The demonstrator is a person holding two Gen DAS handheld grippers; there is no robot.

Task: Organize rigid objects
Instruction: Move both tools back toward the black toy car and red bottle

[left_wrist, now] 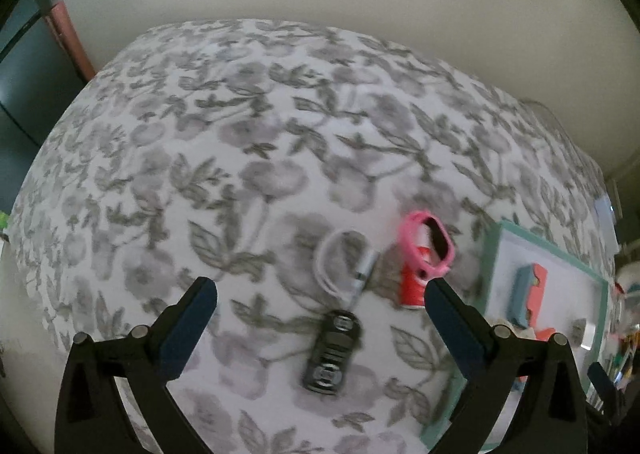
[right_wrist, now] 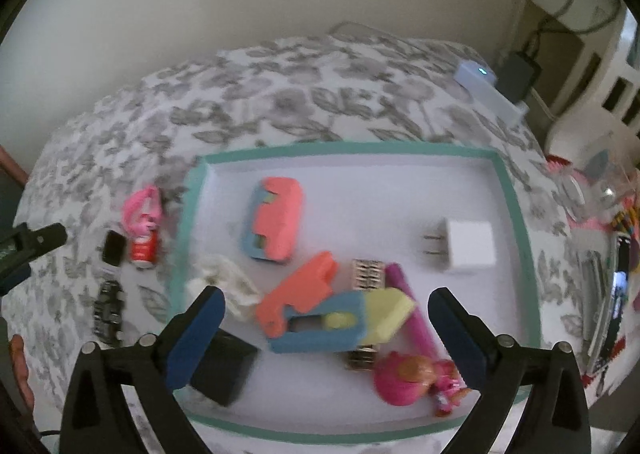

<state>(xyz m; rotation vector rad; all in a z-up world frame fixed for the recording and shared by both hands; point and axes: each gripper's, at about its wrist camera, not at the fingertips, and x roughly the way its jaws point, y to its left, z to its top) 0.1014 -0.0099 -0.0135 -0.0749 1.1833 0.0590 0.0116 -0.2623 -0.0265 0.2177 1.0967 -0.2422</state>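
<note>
The tray (right_wrist: 516, 206) holds a charger (right_wrist: 468, 246), toys and blocks; both grippers (left_wrist: 320, 294) (right_wrist: 326, 306) gape wide, empty.

Matt floral cloth (left_wrist: 248, 126) covers the table; the pink watch (left_wrist: 430, 250) strap looks like smooth plastic.

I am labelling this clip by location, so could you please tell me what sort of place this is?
Probably a room in a home: a floral tablecloth covers the table, a teal-rimmed tray holds toys and a white plug adapter, and a pink watch lies nearby.
</note>
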